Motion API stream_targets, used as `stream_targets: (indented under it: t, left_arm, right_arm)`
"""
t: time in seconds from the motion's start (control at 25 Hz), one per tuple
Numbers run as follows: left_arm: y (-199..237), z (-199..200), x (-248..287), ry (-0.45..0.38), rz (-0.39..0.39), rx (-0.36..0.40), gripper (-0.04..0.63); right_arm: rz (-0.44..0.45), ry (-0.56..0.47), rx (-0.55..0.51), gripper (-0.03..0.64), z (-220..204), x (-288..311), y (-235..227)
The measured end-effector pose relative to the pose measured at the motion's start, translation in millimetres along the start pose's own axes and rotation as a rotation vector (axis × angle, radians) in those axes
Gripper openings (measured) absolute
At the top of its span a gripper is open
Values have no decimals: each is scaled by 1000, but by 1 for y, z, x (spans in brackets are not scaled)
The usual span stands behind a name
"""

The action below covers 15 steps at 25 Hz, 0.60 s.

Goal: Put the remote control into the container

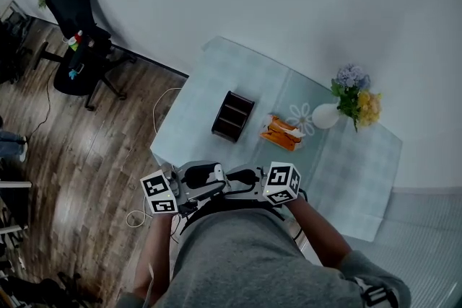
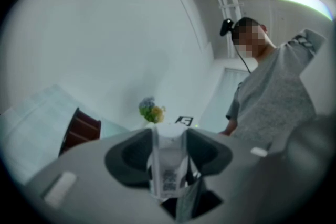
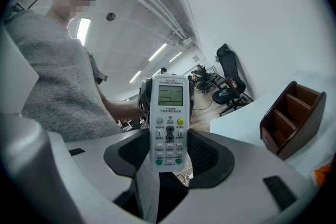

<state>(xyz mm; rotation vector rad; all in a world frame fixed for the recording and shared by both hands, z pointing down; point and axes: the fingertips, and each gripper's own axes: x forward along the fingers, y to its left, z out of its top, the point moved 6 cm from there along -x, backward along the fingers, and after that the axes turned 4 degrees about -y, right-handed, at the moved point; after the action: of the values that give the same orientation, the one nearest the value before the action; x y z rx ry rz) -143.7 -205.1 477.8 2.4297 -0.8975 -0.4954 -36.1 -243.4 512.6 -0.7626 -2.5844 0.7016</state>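
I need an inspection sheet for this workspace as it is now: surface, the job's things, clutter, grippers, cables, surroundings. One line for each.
Surface: table under a pale checked cloth; no spill seen.
Job's things: remote control is off the table, held between the two grippers; brown container stands on the table, its visible compartments look empty.
Clutter: orange packet to the right of the container; white vase of flowers further right.
Grippers: left gripper and right gripper are both shut on the remote control, close to the person's body.
Cables: thin cable lies on the floor by the table's left edge.
Surroundings: black office chair, wood floor, white wall.
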Motion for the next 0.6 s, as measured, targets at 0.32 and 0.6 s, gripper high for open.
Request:
stream_targets:
  t: [0.32,0.6]
  left_arm:
    - [16,-7,-10,-4,-25,-8,202]
    - [34,-10,-17,15,-25,-17,204]
  right_arm:
    - [-114,-24,-18,232,-5,-2,-8]
    - [-268,-28,27,232,-22,-21,-26]
